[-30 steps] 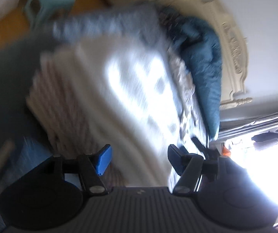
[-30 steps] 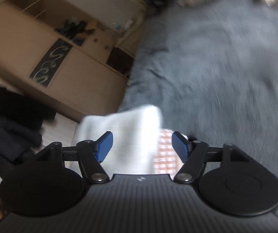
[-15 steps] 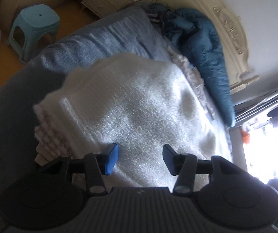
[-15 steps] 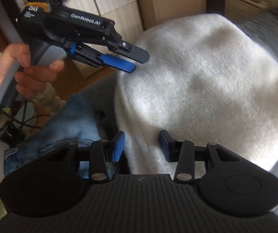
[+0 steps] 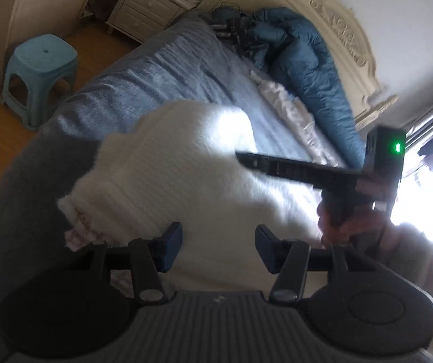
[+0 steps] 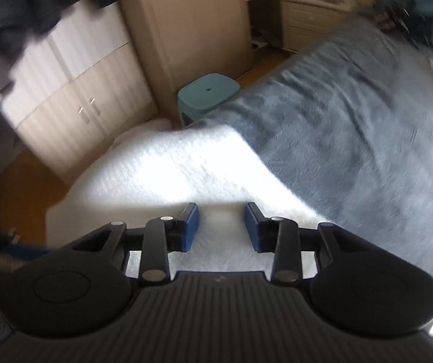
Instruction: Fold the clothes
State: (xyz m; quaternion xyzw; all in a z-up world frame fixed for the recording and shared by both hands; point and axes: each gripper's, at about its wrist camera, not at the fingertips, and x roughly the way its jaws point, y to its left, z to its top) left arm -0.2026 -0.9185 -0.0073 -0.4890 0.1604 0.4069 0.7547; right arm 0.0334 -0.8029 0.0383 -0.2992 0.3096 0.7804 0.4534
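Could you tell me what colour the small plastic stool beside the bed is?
The stool is pale teal, clearest in the left wrist view.

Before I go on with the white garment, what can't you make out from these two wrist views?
- White garment: near edge hidden behind the left gripper body; sunlight washes out its right side.
- Right wrist view: motion blur smears the bed cover; garment's fold lines unreadable.
- Right gripper: tips blurred in left view.
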